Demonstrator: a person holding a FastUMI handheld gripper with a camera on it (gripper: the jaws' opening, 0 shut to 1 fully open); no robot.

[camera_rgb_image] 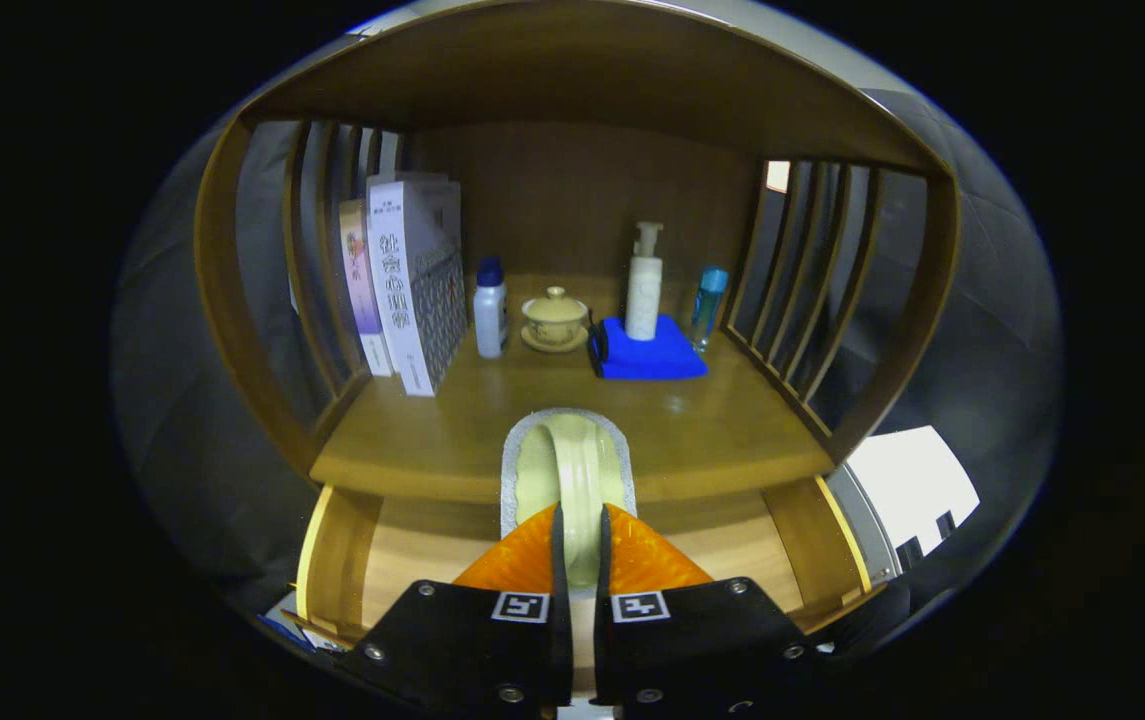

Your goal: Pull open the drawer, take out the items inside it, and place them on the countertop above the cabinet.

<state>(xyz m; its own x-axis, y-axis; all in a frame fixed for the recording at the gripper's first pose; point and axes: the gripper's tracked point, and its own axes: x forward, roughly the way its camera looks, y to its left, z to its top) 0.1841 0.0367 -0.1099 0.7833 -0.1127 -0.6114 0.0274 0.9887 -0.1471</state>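
Books (402,280) stand upright at the counter's left, then a white bottle with a blue cap (490,308), a lidded cup on a saucer (554,320), a pump bottle (644,285) on a blue cloth (652,358), and a slim blue bottle (708,300) at the right. The counter (732,430) is bare at its front edge. Below it the drawer (332,560) is pulled open. My gripper (580,545) is nearly closed, both fingers pressing the rim of a pale plate (572,470) with a grey border. The plate is held on edge above the drawer, its face turned sideways and its long axis running away from me toward the counter. I judge the main risk to be the plate pivoting or slipping in this narrow rim pinch. A second risk is striking the counter's front edge if I carry it forward too low.
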